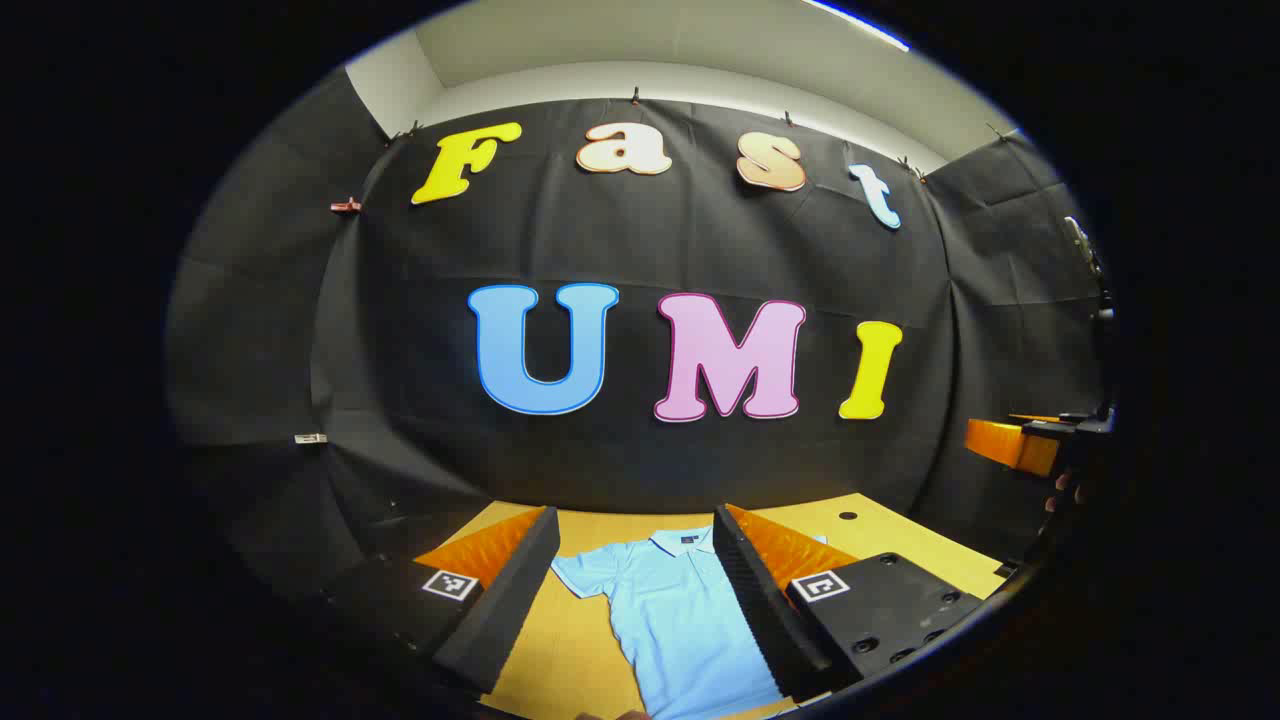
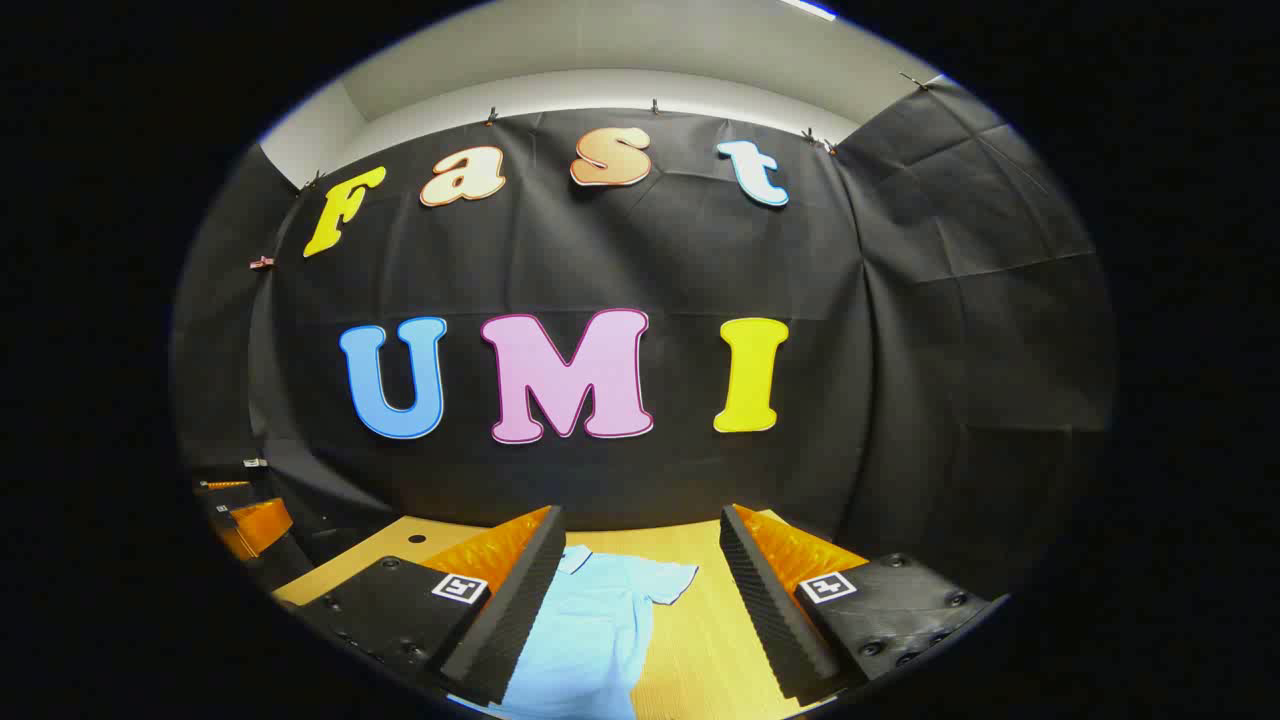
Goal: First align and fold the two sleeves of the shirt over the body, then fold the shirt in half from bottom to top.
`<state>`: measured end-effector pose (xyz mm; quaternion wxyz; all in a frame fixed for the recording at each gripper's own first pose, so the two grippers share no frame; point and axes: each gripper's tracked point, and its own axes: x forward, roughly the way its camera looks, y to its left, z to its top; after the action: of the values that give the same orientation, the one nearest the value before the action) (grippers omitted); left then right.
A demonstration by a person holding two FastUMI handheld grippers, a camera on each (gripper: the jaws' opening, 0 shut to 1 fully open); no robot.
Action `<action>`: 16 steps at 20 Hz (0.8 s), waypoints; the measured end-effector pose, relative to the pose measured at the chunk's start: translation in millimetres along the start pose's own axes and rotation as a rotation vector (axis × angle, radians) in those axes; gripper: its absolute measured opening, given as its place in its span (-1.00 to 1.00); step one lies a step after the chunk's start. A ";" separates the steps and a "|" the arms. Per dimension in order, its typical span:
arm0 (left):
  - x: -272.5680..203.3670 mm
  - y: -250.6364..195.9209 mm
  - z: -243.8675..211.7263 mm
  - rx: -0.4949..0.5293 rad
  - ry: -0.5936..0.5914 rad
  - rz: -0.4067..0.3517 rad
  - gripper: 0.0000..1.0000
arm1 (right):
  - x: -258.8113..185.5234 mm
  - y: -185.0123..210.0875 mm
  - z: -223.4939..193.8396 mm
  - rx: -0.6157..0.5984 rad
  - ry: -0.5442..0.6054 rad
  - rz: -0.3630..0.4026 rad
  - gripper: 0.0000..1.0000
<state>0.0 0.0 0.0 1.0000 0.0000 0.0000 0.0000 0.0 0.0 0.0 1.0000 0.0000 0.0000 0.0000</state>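
Both fingers of the left gripper [image 1: 635, 590] stand wide apart at the bottom of the left gripper view, holding nothing and raised above the table [image 1: 900, 535]; between them lies the shirt [image 1: 680, 620], pale blue, spread flat on the wooden top with its collar toward the far wall and one short sleeve stretched out beside the left-hand finger; part of the shirt's other side is hidden behind the right-hand finger; at the far right edge of that view the right gripper [image 1: 1040, 440] shows dimly, with a person's fingertips [image 1: 1062, 492] just below it, though its own finger spread cannot be judged from there.

Seen in the right gripper view, the right gripper [image 2: 640, 595] has its fingers released and well apart, gripping nothing; the shirt [image 2: 590, 630] lies between them, nearer the left-hand finger, one sleeve pointing out over the bare table [image 2: 700, 640]; beyond the table hangs the black cloth wall [image 2: 900, 300], with a pale ceiling [image 2: 600, 40] above.
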 end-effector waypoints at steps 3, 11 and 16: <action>14.2 -3.9 -0.9 0.016 0.008 0.001 0.96 | 13.6 -0.6 -6.4 0.011 0.010 0.010 0.94; 36.2 -12.4 -2.0 0.035 0.013 -0.013 0.96 | 35.0 -2.0 -15.6 0.004 0.024 0.015 0.94; 40.7 -10.9 -7.6 0.030 0.020 -0.006 0.96 | 42.4 -0.4 -21.4 0.000 0.035 0.022 0.94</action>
<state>40.7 -10.9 -7.6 0.9998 0.0148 0.0100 -0.0031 42.4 -0.4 -21.4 0.9998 0.0002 0.0177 0.0108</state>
